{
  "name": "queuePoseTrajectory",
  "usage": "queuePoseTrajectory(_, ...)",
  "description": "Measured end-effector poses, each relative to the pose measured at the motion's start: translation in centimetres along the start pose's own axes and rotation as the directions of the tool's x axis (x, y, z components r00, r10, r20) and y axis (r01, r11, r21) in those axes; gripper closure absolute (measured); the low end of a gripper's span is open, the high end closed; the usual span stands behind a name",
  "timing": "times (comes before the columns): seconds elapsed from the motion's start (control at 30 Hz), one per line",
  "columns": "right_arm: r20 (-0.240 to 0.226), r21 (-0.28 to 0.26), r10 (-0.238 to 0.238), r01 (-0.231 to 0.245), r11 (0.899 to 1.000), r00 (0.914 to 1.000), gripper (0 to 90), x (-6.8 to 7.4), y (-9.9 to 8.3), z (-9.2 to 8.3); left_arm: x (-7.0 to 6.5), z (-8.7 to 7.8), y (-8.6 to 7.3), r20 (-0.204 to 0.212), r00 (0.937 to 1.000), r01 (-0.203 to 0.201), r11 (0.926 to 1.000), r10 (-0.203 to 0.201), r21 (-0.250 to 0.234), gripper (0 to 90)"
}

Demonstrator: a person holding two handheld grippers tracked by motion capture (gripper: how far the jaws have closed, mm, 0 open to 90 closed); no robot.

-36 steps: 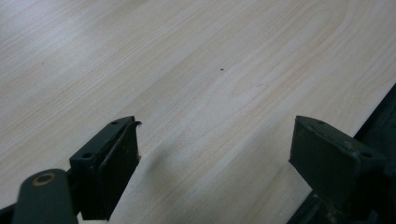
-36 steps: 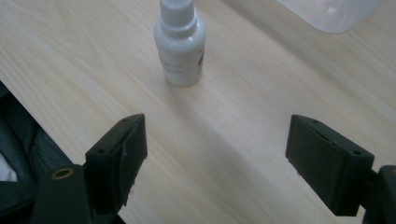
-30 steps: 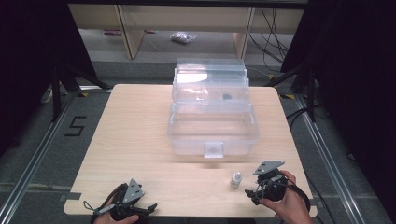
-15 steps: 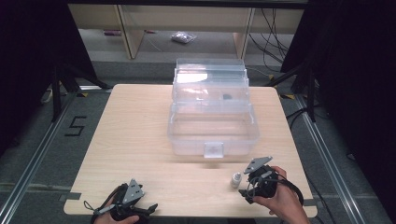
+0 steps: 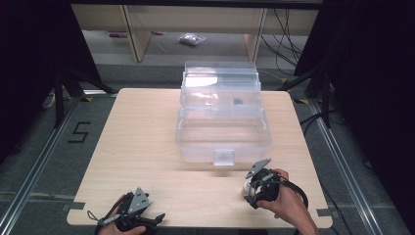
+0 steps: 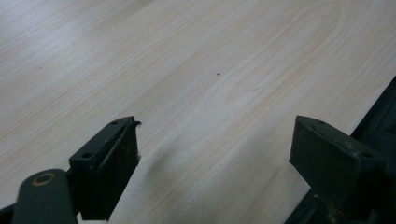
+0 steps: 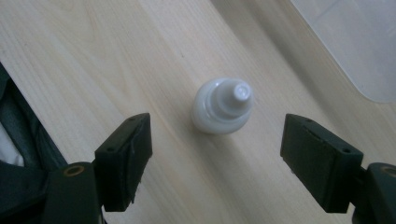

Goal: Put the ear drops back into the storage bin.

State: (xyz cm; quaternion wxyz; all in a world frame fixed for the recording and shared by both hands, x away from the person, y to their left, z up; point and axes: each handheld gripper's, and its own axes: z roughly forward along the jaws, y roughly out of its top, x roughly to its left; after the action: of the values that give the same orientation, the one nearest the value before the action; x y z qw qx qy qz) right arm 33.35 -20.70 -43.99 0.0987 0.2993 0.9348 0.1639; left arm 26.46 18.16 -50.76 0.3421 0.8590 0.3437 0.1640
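A small white bottle [image 7: 222, 107] with a narrow cap stands upright on the wooden table [image 5: 147, 142], seen from above in the right gripper view. My right gripper [image 7: 215, 151] is open, one jaw on each side of the bottle and neither touching it. From the high view, that right gripper [image 5: 248, 188] sits at the table's front right, and a sliver of the white bottle [image 5: 244, 188] shows at its left side. My left gripper [image 5: 151, 220] rests at the front left edge; it [image 6: 215, 154] is open over bare wood.
A clear plastic box [image 5: 222, 132] with its lid raised stands in the middle of the table, just beyond the right gripper. A small dark item [image 5: 238, 102] lies in its upper tray. The box's corner [image 7: 355, 46] shows at the right gripper view's top right.
My right gripper has moved left and forward, coming down over the white bottle so its jaws now straddle it. The left gripper has stayed put.
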Motion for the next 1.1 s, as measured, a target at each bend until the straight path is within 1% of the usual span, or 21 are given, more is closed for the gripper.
queuePoseTrajectory(0.1,-0.006,0.016,-0.010,0.010,1.000,0.9999,27.6,0.0,0.4,0.2,0.1,-0.1,0.0,0.000,0.9998,-0.019,0.9997,0.019,0.016,14.8)
queuePoseTrajectory(0.13,-0.002,0.015,-0.016,0.016,1.000,0.9999,28.0,-0.1,0.5,0.3,-0.1,0.1,0.0,0.008,0.9999,0.011,0.9999,-0.011,-0.008,14.8)
queuePoseTrajectory(0.17,-0.003,0.021,-0.014,0.014,1.000,0.9999,28.3,-0.1,0.6,0.3,0.1,-0.1,0.0,-0.001,0.9998,-0.018,0.9997,0.018,0.015,14.9)
queuePoseTrajectory(0.23,-0.006,0.027,-0.024,0.025,0.999,0.9997,29.1,-0.1,0.8,0.5,0.0,-0.1,0.0,0.004,0.9998,-0.017,0.9998,0.017,0.013,14.9)
queuePoseTrajectory(0.27,-0.006,0.032,-0.025,0.025,0.999,0.9997,29.3,-0.2,1.0,0.5,0.3,-0.3,0.0,0.003,0.9986,-0.054,0.9976,0.053,0.044,14.8)
queuePoseTrajectory(0.3,-0.007,0.035,-0.036,0.036,0.999,0.9993,29.5,-0.2,1.1,0.6,-0.1,0.1,0.0,0.004,0.9999,0.011,0.9999,-0.011,-0.009,14.8)
queuePoseTrajectory(0.37,0.003,0.054,-0.045,0.045,0.998,0.9990,30.2,-0.3,1.4,0.6,0.0,-0.1,0.0,-0.001,0.9999,-0.011,0.9999,0.011,0.008,14.9)
queuePoseTrajectory(0.43,-0.013,0.060,-0.041,0.042,0.997,0.9991,31.4,-0.3,1.7,0.8,0.1,0.0,0.0,-0.004,1.0000,0.000,1.0000,0.000,-0.001,14.9)
queuePoseTrajectory(0.6,-0.012,0.074,-0.038,0.039,0.996,0.9992,33.3,-0.5,1.9,1.0,0.1,0.0,0.0,-0.006,1.0000,-0.004,1.0000,0.004,0.005,14.9)
queuePoseTrajectory(0.63,-0.016,0.085,-0.030,0.031,0.996,0.9994,34.0,-0.4,1.8,1.0,-0.1,0.1,0.0,0.006,0.9999,0.010,0.9999,-0.010,-0.009,14.8)
queuePoseTrajectory(0.7,-0.021,0.087,-0.063,0.065,0.994,0.9978,34.9,-0.6,1.8,1.2,0.0,-0.1,0.0,0.000,0.9999,-0.015,0.9998,0.015,0.011,14.8)
queuePoseTrajectory(0.73,-0.019,0.092,-0.046,0.047,0.995,0.9988,35.3,-0.5,1.8,1.2,0.1,-0.2,0.0,0.003,0.9998,-0.021,0.9997,0.021,0.015,14.9)
queuePoseTrajectory(0.8,-0.019,0.093,-0.052,0.053,0.994,0.9985,36.4,-0.6,2.0,1.2,0.0,0.0,0.0,-0.002,1.0000,-0.002,1.0000,0.002,0.000,14.8)
queuePoseTrajectory(0.87,-0.019,0.101,-0.053,0.054,0.993,0.9984,37.3,-0.6,2.2,1.3,0.1,-0.2,0.0,0.002,0.9997,-0.023,0.9996,0.023,0.016,14.9)
queuePoseTrajectory(0.9,-0.021,0.106,-0.058,0.060,0.992,0.9981,38.2,-0.6,2.3,1.4,0.3,-0.3,0.1,0.005,0.9988,-0.049,0.9981,0.048,0.038,14.8)
queuePoseTrajectory(0.93,-0.024,0.111,-0.065,0.067,0.992,0.9976,39.7,-0.6,2.4,1.5,0.0,-0.1,0.0,-0.003,1.0000,-0.005,1.0000,0.005,0.001,14.8)
queuePoseTrajectory(0.97,-0.022,0.119,-0.064,0.066,0.991,0.9977,40.5,-0.6,2.5,1.6,0.0,-0.1,0.0,0.000,0.9999,-0.015,0.9999,0.015,0.008,14.9)
queuePoseTrajectory(1.0,-0.019,0.128,-0.067,0.068,0.989,0.9976,41.2,-0.6,2.6,1.7,0.2,-0.3,0.0,0.007,0.9990,-0.044,0.9985,0.044,0.033,14.9)
queuePoseTrajectory(1.03,-0.016,0.139,-0.067,0.068,0.988,0.9977,42.3,-0.6,2.8,1.8,0.3,-0.3,0.0,0.006,0.9990,-0.045,0.9984,0.045,0.034,14.8)
queuePoseTrajectory(1.07,-0.017,0.141,-0.073,0.075,0.987,0.9972,42.4,-0.7,2.8,1.9,0.0,0.0,0.0,-0.003,1.0000,-0.004,1.0000,0.004,0.002,14.9)
queuePoseTrajectory(1.1,-0.022,0.148,-0.071,0.074,0.986,0.9972,42.5,-0.8,2.9,2.1,0.0,0.0,0.0,-0.001,1.0000,-0.004,1.0000,0.004,0.001,14.8)
